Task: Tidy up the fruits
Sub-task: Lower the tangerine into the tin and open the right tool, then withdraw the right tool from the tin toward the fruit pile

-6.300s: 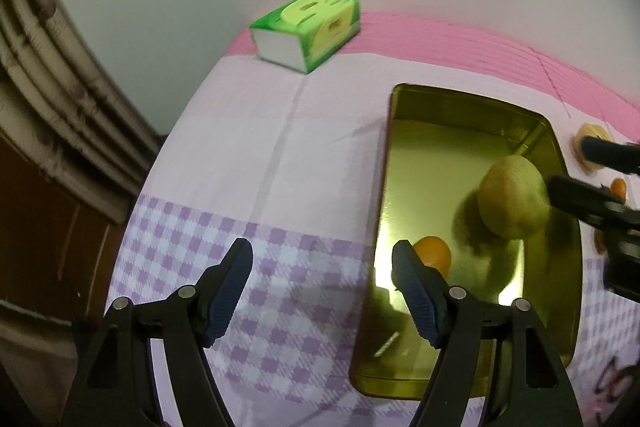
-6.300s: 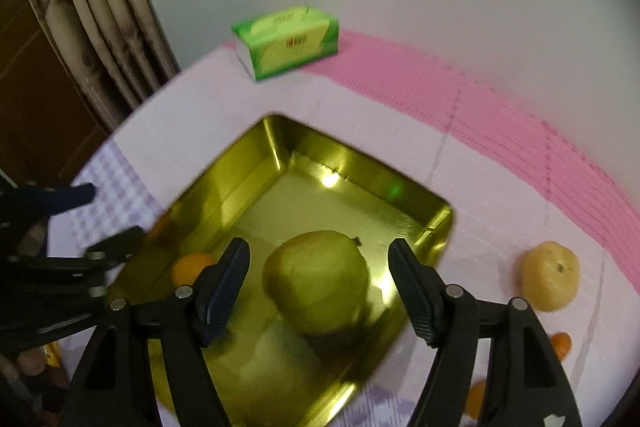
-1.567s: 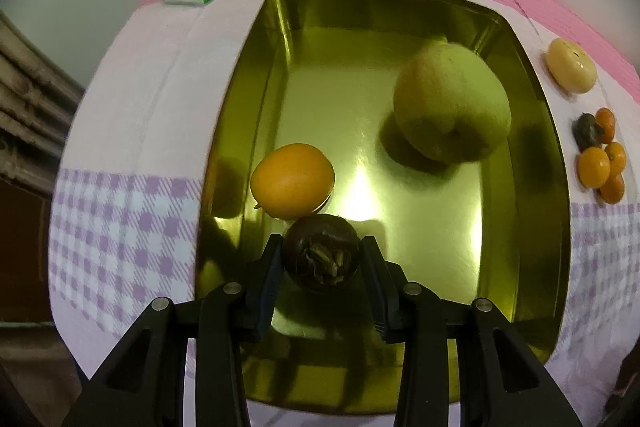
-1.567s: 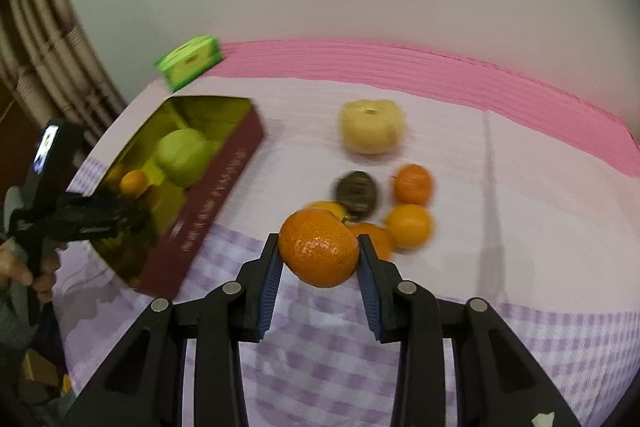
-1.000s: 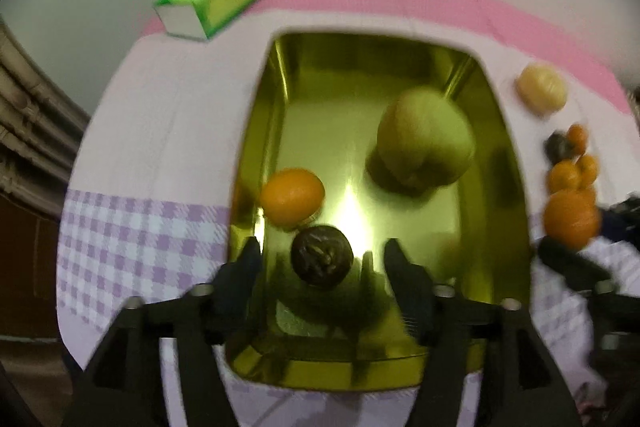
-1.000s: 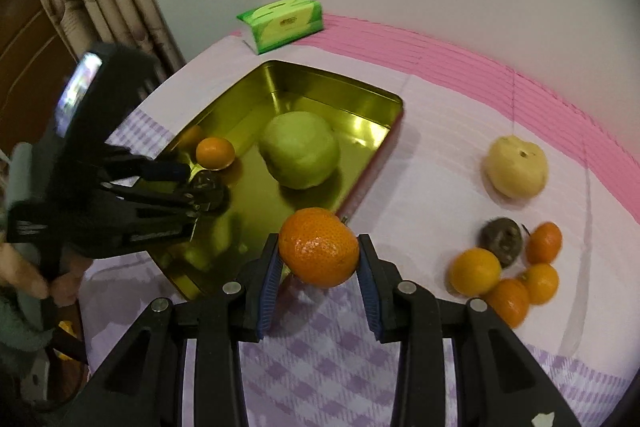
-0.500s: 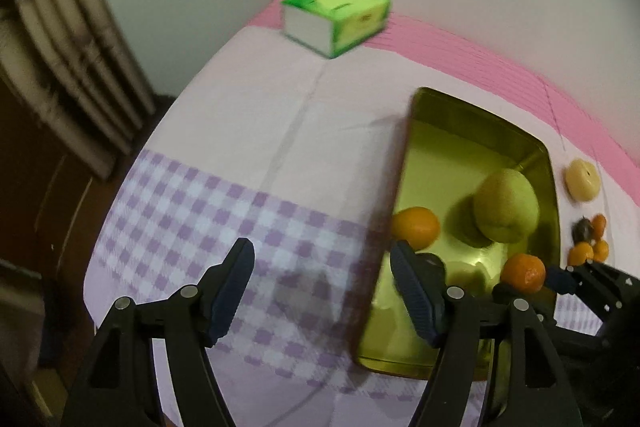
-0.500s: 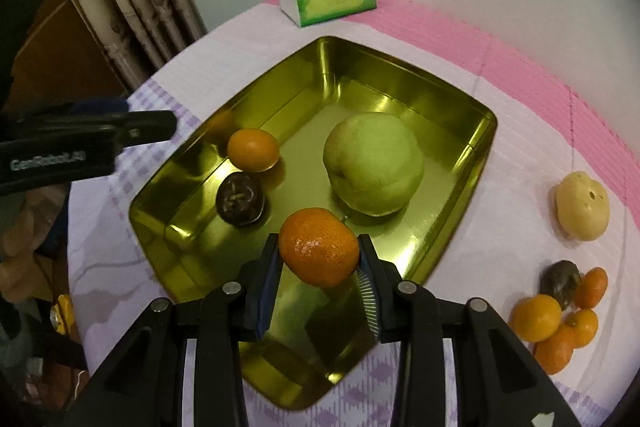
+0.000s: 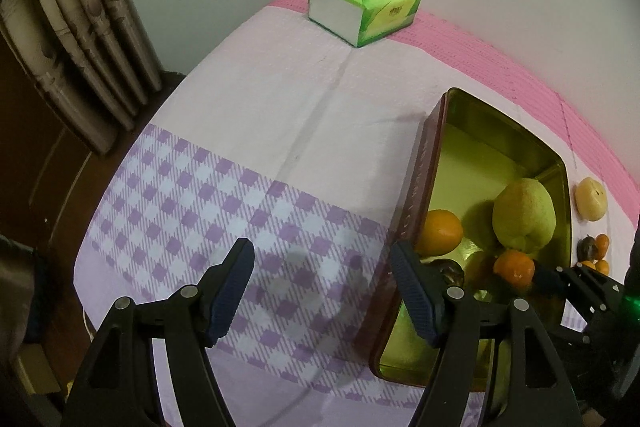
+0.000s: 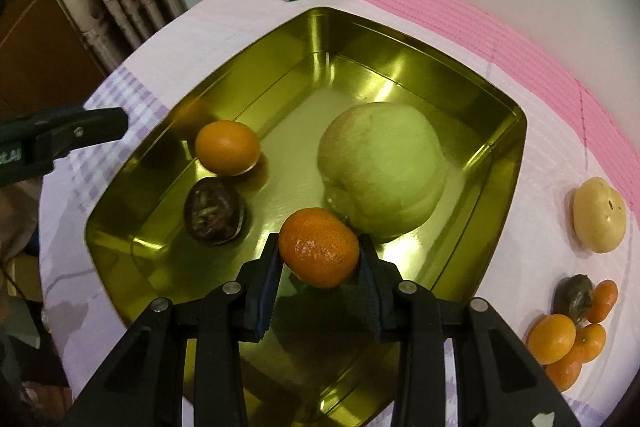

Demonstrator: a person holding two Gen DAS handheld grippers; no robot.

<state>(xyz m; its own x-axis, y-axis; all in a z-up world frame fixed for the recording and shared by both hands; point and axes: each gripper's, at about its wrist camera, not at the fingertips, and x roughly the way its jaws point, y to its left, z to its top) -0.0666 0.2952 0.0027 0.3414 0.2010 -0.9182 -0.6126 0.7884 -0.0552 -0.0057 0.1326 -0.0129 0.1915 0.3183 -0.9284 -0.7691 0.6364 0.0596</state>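
Right gripper [image 10: 319, 259] clenched on a mandarin [image 10: 319, 247], held over the near part of the gold tray [image 10: 404, 55]; just past the fingertips a big green pomelo [image 10: 382, 167], off to their left a dark fruit [image 10: 214, 211] and an orange [image 10: 227, 147] on the tray floor. Left gripper [image 9: 322, 291] released, nothing between its fingers [image 9: 232, 287], hanging over checked cloth [image 9: 200, 203] with the tray just right of the right finger. More loose fruit [image 10: 568, 335] on the cloth, well right of the right gripper's fingers.

Tray [image 10: 400, 43] far end bare; big green fruit [image 10: 380, 167], dark fruit [image 10: 214, 213] crowd near floor.
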